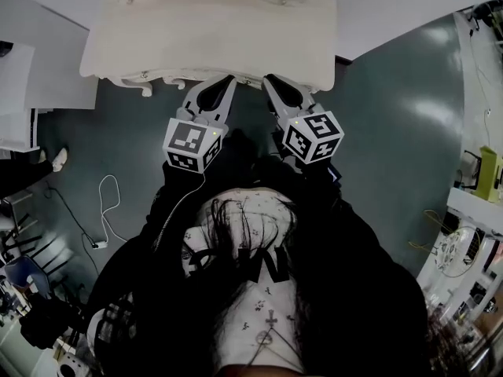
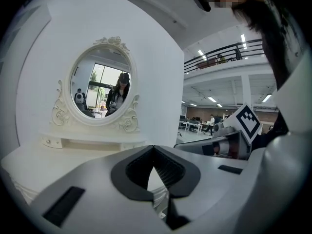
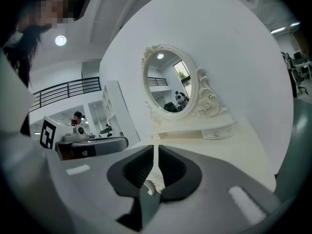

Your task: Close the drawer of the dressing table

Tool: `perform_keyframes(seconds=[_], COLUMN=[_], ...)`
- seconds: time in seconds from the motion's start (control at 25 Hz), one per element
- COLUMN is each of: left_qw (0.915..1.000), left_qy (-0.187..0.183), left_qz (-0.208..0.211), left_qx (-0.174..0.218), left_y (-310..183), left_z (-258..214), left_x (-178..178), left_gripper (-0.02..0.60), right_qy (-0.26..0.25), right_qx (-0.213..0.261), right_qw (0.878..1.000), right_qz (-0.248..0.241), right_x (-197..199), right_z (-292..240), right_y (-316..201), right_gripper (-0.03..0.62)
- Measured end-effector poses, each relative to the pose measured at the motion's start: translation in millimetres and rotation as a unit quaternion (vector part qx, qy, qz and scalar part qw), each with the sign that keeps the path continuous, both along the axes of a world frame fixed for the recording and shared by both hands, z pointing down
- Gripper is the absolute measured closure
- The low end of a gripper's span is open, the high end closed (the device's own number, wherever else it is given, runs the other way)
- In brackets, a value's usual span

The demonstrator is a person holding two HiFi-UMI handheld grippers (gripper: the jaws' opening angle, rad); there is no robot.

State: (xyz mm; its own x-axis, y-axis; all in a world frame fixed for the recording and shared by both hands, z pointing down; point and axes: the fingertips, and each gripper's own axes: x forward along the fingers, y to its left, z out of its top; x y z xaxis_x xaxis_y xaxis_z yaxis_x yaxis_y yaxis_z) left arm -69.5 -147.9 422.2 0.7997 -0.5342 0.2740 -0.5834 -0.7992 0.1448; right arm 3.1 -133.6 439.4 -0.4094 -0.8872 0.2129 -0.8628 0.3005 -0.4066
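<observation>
Task status: the bench (image 1: 212,30) sits at the top of the head view. From above, no drawer front can be seen sticking out past its carved front edge (image 1: 149,85). I judge the drawer, which would sit under that edge, to be pushed home or nearly so. What may remain is a last nudge and backing the claws away. Left claw (image 1: 224,83): its tip is at the front edge, with the tips meeting and nothing gripped. Right claw (image 1: 272,82): it is beside the left claw, also at the edge. Its jaws are narrowed to a thin slit (image 3: 156,147), and a bit of white carving shows through the slit low down. I cannot tell whether the pads touch it. Count: one bench, one oval mirror (image 2: 100,84), two claws, and one white cable (image 1: 110,210) on the floor. The drawer itself cannot be made out as a separate piece.
</observation>
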Motion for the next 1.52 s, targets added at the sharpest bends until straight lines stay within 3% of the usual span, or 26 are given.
perform_keyframes(seconds=[0.44,0.84,1.52], left_qw=[1.0,0.9998,0.998], left_qy=[-0.001,0.002,-0.022], left_qz=[-0.001,-0.017,-0.057], left_qx=[-0.004,-0.01,0.017], left_y=[66,162,191], left_z=[0,6,-13], left_x=[60,102,54], left_gripper=[0.581,0.581,0.581], right_qy=[-0.004,-0.009,-0.036], right_qx=[-0.005,-0.013,0.008], right_qw=[1.0,1.0,0.997], right_qz=[0.003,-0.018,-0.069], right_x=[52,87,34], right_z=[5,12,2], right_y=[80,177,190], right_gripper=[0.556,0.568,0.569])
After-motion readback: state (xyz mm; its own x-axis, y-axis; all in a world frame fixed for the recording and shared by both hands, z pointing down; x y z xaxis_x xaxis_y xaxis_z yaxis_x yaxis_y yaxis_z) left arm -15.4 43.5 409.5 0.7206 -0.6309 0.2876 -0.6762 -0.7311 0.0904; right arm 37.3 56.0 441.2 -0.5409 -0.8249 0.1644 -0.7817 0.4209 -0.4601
